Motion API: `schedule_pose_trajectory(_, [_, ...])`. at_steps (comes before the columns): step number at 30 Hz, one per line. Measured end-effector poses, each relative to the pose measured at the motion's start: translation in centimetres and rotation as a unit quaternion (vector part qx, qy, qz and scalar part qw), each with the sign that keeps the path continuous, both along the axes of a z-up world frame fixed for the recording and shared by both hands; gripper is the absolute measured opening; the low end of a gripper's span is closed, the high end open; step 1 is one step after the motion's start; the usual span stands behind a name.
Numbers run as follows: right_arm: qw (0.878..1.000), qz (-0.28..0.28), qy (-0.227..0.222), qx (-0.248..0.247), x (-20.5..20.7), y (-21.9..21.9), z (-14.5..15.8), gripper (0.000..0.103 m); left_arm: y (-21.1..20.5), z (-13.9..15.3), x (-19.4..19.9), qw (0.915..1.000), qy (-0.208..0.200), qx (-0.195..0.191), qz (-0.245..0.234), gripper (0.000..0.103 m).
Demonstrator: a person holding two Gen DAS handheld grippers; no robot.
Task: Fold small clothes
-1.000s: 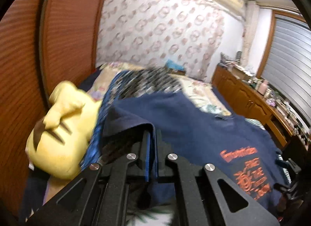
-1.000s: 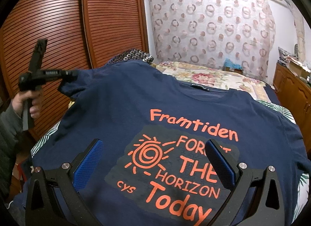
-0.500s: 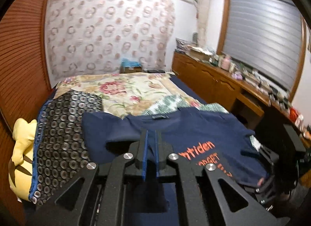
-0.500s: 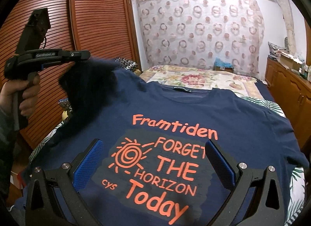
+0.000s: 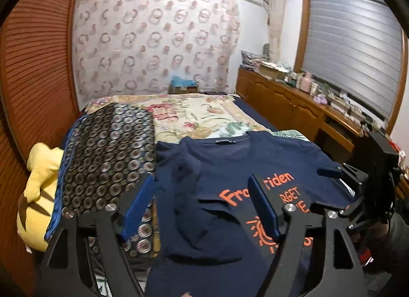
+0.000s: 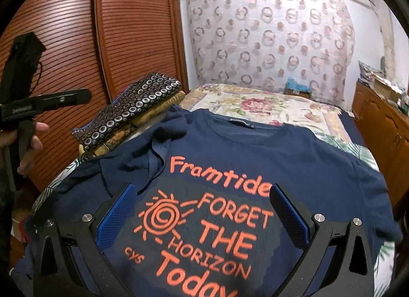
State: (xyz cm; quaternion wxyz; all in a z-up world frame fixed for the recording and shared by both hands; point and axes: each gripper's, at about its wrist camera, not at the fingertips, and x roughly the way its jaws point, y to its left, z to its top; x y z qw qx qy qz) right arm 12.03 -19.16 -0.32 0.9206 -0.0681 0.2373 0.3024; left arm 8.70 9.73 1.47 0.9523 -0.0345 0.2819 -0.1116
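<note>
One sleeve (image 6: 166,141) is laid inward on the navy tee (image 6: 255,153), spread at the bed's (image 5: 194,115) near edge. Both grippers' fingers are held apart, nothing gripped; the other sleeve probably gets grabbed next.

A: How is the light?

B: Dim, warm indoor light from above; the window blind (image 5: 350,49) looks grey and lets in little.

A: Any blur?

B: The patterned curtain (image 6: 268,38) is soft, and the far shelf clutter is smeared. Fisheye bending curves the wardrobe doors (image 6: 133,28), with black vignette at the corners.

A: Shadows?

B: Soft ones in the navy T-shirt (image 6: 294,153) folds; no glare.
</note>
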Motion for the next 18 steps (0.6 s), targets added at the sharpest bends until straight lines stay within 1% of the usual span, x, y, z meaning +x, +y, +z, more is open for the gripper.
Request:
schedule_pose_trajectory(4, [0.999,0.034,0.011,-0.017,2.5,2.2,-0.1,0.097,0.9,-0.8,-0.6,0.9999,-0.001,-0.001,0.016,0.081])
schedule_pose_trajectory(7, [0.997,0.07,0.03,-0.027,4.9,3.9,-0.4,0.086,1.7,-1.2,-1.0,0.9997,-0.001,-0.003,0.023,0.082])
schedule_pose_trajectory(9, [0.994,0.088,0.044,-0.036,6.4,5.3,-0.9,0.074,2.1,-1.6,-1.3,0.9995,-0.003,-0.003,0.03,0.083])
schedule_pose_trajectory(12, [0.991,0.109,0.064,-0.051,8.9,7.7,-1.8,0.065,2.4,-2.0,-1.6,0.9994,-0.002,-0.002,0.034,0.083])
schedule_pose_trajectory(15, [0.987,0.125,0.07,-0.074,10.5,10.1,-2.8,0.061,2.8,-2.5,-1.9,0.9992,0.001,-0.001,0.039,0.083])
schedule_pose_trajectory(18, [0.983,0.141,0.067,-0.095,11.0,11.8,-3.1,0.06,3.1,-2.9,-1.8,0.9991,0.005,-0.002,0.043,0.083])
